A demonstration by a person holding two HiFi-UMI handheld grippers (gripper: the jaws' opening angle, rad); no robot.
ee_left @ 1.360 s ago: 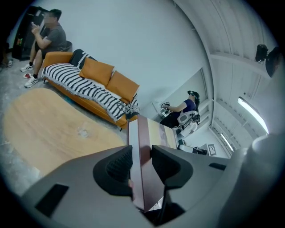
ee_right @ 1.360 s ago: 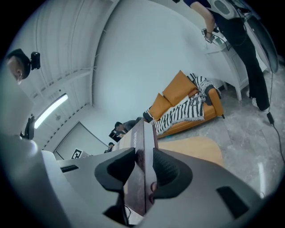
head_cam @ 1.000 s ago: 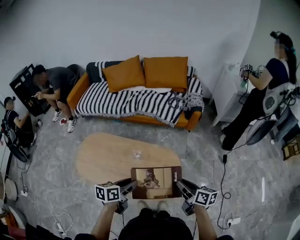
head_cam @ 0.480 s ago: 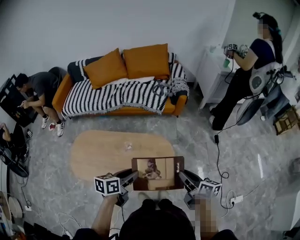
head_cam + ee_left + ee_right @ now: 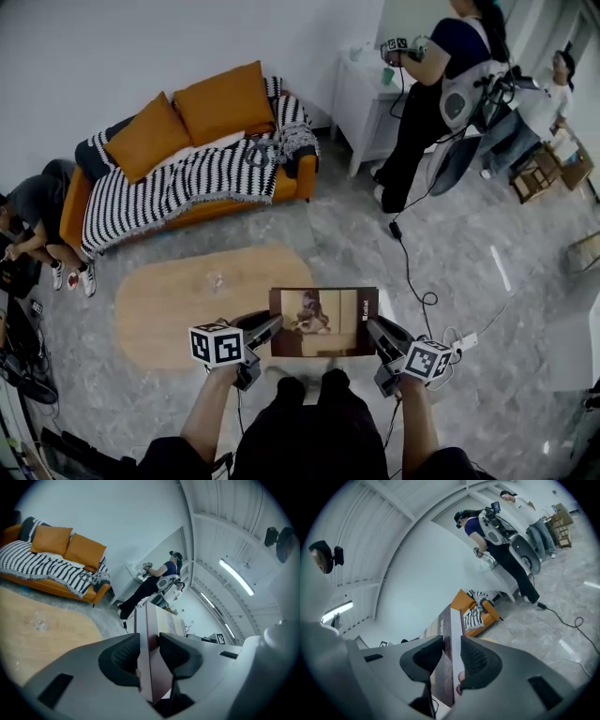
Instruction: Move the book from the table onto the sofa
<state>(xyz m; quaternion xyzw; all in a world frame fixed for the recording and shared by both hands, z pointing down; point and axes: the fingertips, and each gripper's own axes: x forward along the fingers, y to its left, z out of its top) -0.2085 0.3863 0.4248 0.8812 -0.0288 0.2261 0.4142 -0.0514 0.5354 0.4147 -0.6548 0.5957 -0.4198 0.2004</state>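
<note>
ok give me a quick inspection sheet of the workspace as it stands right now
surface: oval wooden table, bare apart from one small clear item, too small to identify
job's things: book held up past the table's end, not on the table; sofa carries a striped blanket and orange cushions
clutter: nothing seen beyond that small item
grippers: left gripper jaws clamped on the book's left edge; right gripper jaws clamped on its right edge
cables: black cable trailing across the floor
surroundings: standing person at a white cabinet; seated person beside the sofa
</note>
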